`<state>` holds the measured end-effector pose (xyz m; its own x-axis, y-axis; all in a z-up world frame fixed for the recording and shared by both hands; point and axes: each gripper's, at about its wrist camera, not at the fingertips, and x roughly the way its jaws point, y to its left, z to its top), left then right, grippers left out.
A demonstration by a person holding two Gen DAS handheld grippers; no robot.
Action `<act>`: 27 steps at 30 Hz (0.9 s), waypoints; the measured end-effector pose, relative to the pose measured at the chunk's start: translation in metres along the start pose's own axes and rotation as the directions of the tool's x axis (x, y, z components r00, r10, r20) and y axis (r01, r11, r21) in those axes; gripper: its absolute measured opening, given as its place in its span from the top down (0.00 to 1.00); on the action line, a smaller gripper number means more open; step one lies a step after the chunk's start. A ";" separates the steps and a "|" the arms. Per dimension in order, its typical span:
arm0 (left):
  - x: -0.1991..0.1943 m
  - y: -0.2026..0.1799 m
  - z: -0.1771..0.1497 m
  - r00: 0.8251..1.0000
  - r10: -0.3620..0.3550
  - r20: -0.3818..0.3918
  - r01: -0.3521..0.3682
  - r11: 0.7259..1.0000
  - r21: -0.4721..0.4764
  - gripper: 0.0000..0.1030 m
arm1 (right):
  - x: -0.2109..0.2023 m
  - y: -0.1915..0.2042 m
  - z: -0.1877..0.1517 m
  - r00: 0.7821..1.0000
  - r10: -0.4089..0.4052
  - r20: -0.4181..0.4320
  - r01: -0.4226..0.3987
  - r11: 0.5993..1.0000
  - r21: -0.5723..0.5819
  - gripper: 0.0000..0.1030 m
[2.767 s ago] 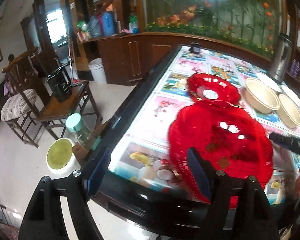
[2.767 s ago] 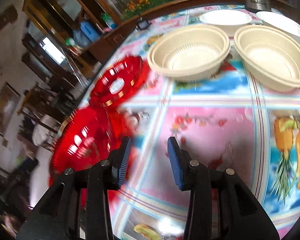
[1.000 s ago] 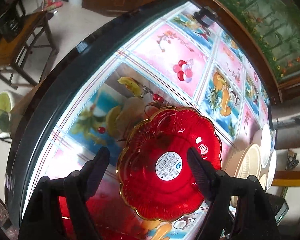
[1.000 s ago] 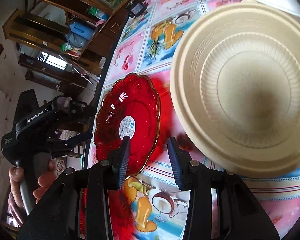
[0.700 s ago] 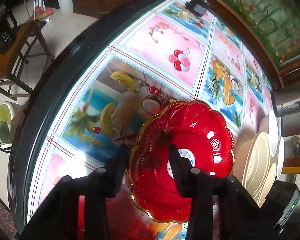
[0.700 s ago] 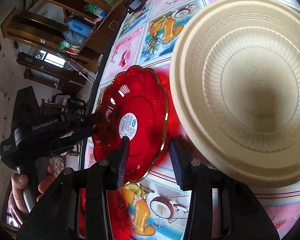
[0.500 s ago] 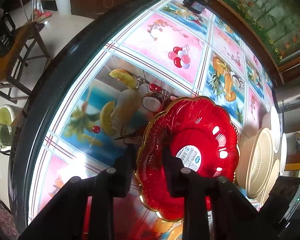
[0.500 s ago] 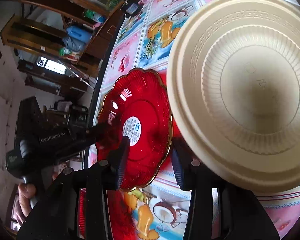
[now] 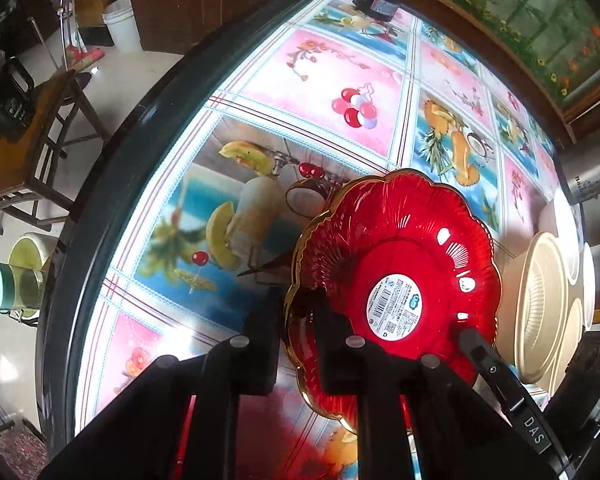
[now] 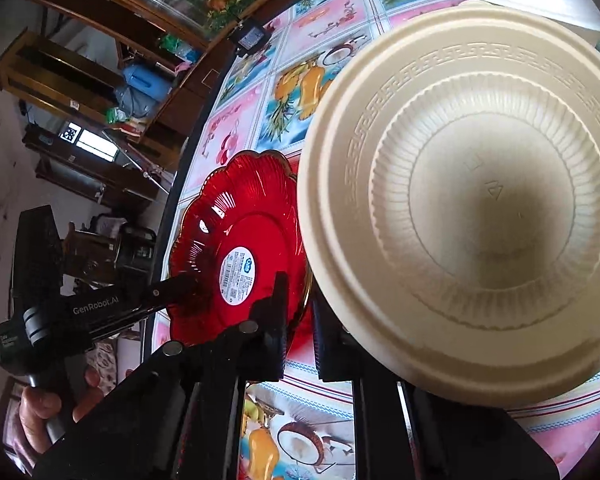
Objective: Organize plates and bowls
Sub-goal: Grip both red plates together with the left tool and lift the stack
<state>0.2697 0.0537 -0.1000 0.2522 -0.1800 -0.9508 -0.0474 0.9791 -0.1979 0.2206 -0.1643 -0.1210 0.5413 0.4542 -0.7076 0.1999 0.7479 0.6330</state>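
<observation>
both the left claw [image 9: 298, 316] and right claw [image 10: 300, 312] have just closed, pinching the red plate's [image 9: 400, 264] rim.

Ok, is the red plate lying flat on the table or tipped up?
Tipped up. The red plate stands tilted, with both grippers shut on its rim, left gripper and right gripper, on opposite sides.

Two bowls [image 9: 540, 300], four plates [image 9: 412, 260]

Red scalloped gold-rimmed plate [image 9: 412, 248] tilted, touching cream ribbed bowl [image 10: 480, 200]; white plates behind
</observation>
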 end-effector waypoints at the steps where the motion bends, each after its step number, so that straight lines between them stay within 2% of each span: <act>1: -0.003 0.001 0.000 1.000 -0.002 0.006 0.002 1.000 -0.002 0.88 | -0.001 0.001 -0.001 1.000 0.005 0.003 -0.005 1.000 -0.002 0.90; 9: -0.046 -0.001 -0.010 0.996 -0.006 0.088 0.003 1.000 0.027 0.88 | -0.026 0.026 -0.013 0.997 0.040 0.063 -0.036 0.998 -0.060 0.90; 16: -0.091 0.006 -0.048 0.990 -0.013 0.137 0.003 0.997 0.071 0.87 | -0.065 0.052 -0.038 0.991 0.093 0.091 -0.083 0.991 -0.107 0.90; 23: -0.118 0.036 -0.102 0.986 0.018 0.166 -0.032 0.996 0.082 0.87 | -0.086 0.079 -0.088 0.991 0.116 0.058 -0.104 0.979 -0.176 0.90; 27: -0.118 0.058 -0.127 0.988 0.058 0.146 -0.070 0.994 0.078 0.86 | -0.082 0.091 -0.120 0.995 0.101 0.009 -0.096 0.970 -0.223 0.90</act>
<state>0.1144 0.1192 -0.0300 0.3879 -0.1073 -0.9154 0.0110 0.9937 -0.1119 0.0961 -0.0750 -0.0431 0.5662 0.5228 -0.6373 -0.0406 0.7899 0.6119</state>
